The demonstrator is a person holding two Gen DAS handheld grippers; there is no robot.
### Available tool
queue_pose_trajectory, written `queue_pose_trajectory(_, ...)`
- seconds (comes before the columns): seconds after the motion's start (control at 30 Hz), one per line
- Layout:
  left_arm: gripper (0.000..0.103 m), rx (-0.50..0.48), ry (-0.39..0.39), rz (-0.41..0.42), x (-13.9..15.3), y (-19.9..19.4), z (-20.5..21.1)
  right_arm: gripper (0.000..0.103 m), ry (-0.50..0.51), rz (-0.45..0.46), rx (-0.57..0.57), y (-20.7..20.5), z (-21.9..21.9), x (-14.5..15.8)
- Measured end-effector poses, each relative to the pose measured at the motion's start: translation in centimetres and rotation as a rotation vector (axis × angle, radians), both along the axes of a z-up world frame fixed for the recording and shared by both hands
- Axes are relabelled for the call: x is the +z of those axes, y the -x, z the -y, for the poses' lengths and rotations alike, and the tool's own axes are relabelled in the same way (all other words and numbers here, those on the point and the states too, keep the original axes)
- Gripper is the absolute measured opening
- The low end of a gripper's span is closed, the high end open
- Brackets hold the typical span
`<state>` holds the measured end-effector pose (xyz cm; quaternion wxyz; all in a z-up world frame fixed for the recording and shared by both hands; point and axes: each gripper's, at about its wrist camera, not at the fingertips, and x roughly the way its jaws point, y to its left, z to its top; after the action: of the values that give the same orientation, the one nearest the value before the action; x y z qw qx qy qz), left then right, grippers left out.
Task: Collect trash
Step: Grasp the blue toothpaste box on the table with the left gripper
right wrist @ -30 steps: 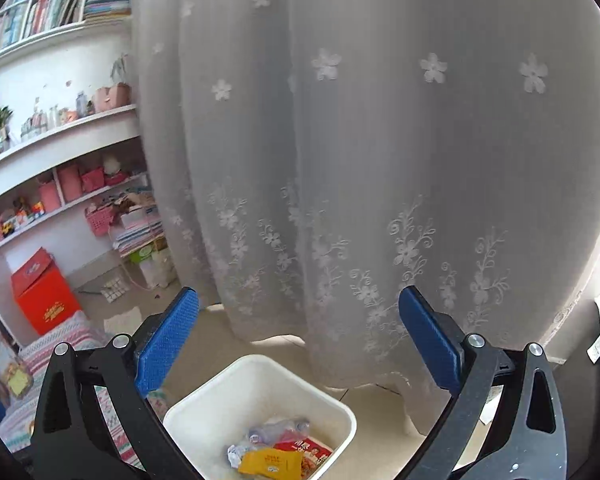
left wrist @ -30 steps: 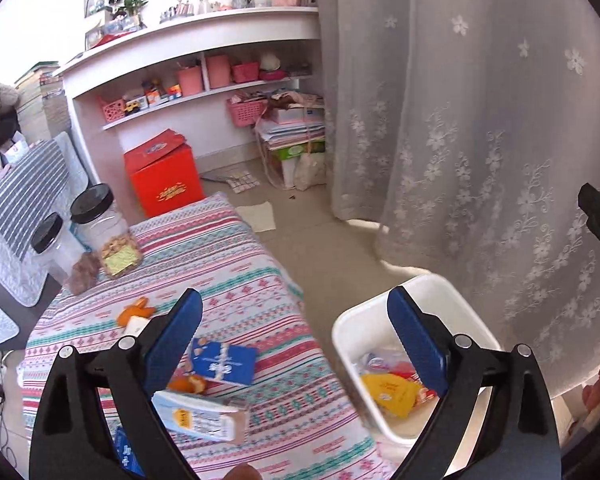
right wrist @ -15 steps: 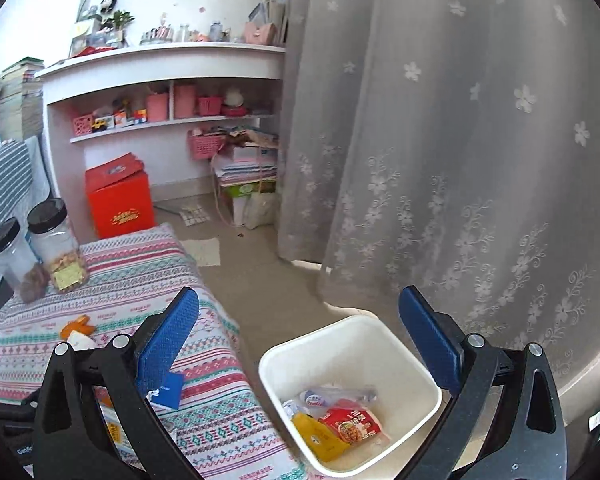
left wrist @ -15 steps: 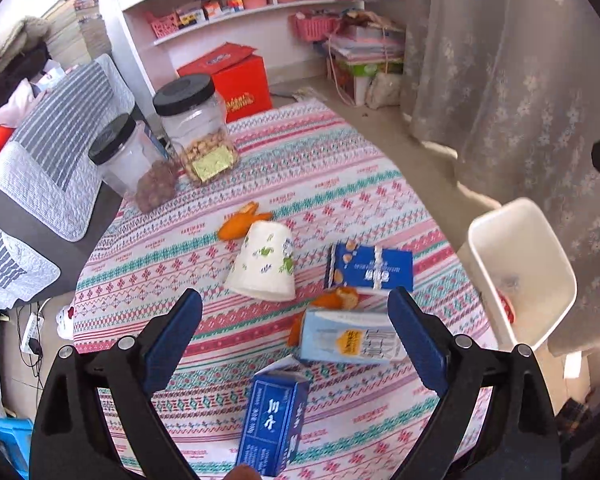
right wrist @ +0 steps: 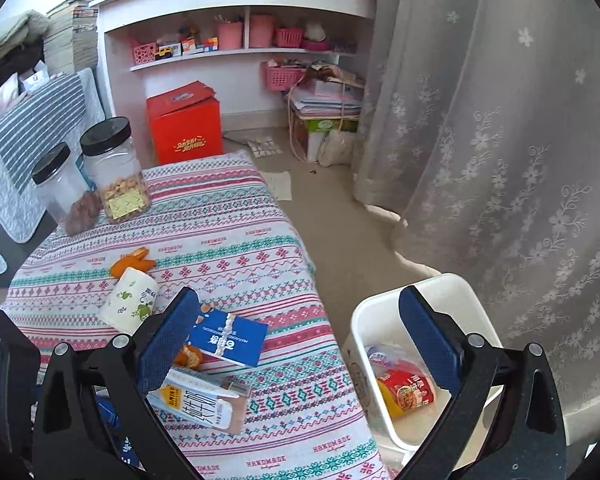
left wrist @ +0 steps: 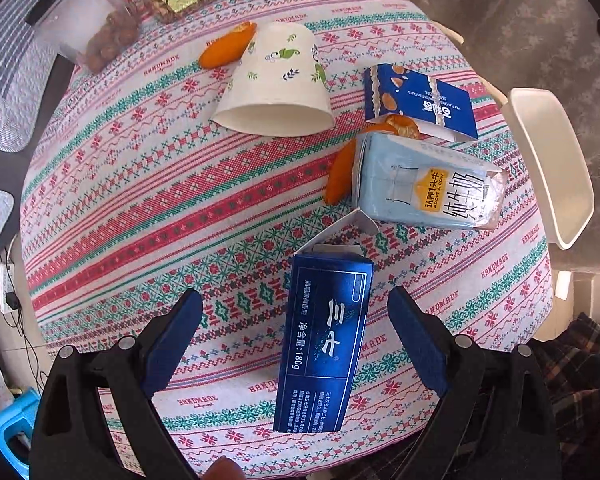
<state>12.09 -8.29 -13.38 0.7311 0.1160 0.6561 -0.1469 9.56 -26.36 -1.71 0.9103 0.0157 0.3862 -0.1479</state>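
Note:
My left gripper is open above a dark blue toothpaste box that lies between its fingers on the patterned tablecloth. Beyond it lie a pale blue milk carton, a blue biscuit box, a tipped paper cup and orange peels. My right gripper is open and empty, held over the table's right edge. The white trash bin stands on the floor beside the table and holds wrappers. The carton, biscuit box and cup also show there.
Two black-lidded jars with snacks stand at the table's far left corner. A red box, pink baskets and stacked papers sit by the white shelves. A flowered curtain hangs right of the bin. A blue stool is below left.
My left gripper has swung down from the bin side to over the table and closed in on the toothpaste box. My right gripper has turned left, bringing the table into view.

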Motion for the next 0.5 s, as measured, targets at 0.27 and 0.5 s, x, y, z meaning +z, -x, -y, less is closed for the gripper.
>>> queue_pose_trajectory(0.27,0.04,-0.021,0.074,-0.034,-1.5,1.5,-0.7,0.096,-0.048,-0.066,0.029,-1.8,-1.4,-1.7)
queue_pose_trajectory(0.5,0.04,0.131,0.154,0.095,2.5,1.6,-6.2,0.096,-0.098,-0.105,0.058,-3.3,-3.1,-3.0)
